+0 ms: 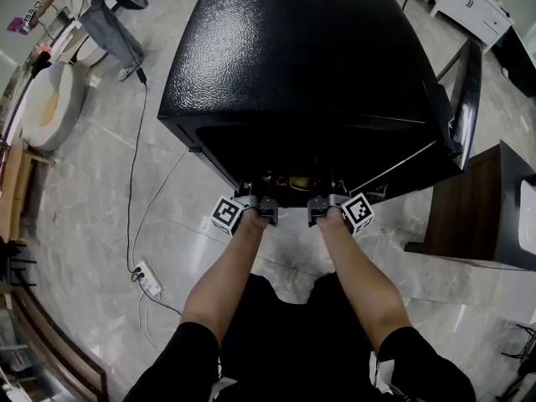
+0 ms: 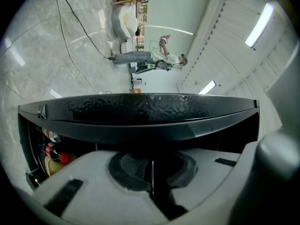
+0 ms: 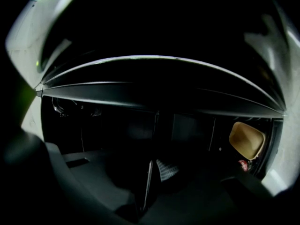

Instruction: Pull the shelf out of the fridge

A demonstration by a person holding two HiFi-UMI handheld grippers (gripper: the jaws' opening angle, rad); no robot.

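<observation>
No readable brand or label anywhere. The only print is the square markers on the cubes (image 1: 226,214) of the hand-held grippers, and a red-labelled bottle (image 2: 55,150) has text too small to read. The black fridge (image 1: 285,57) stands on the floor (image 1: 84,199), door (image 1: 465,99) swung open to the right. The left hand-held gripper (image 1: 261,201) and right hand-held gripper (image 1: 322,201) reach level into the opening, side by side. Head view hides the shelf under the fridge top, while the gripper views show it: a thin edge (image 2: 152,172) between the left pads and the same thin edge (image 3: 149,177) between the right ones. Both pairs of jaws are closed onto it, so the shelf is inside the fridge at its front, clamped at two spots. Left gripper view is lit and rolled sideways – it shows the bottle deep at one side of the interior, a distant person (image 2: 161,56) and ceiling lights (image 2: 260,25). Right gripper view is nearly black – just a tan thing (image 3: 247,139) at the interior's far right. Only the head view shows the room: grey glossy stone tiles, a cable (image 1: 134,157) running to a white power strip (image 1: 148,279), and a dark wood cabinet (image 1: 469,216) right of the door.
</observation>
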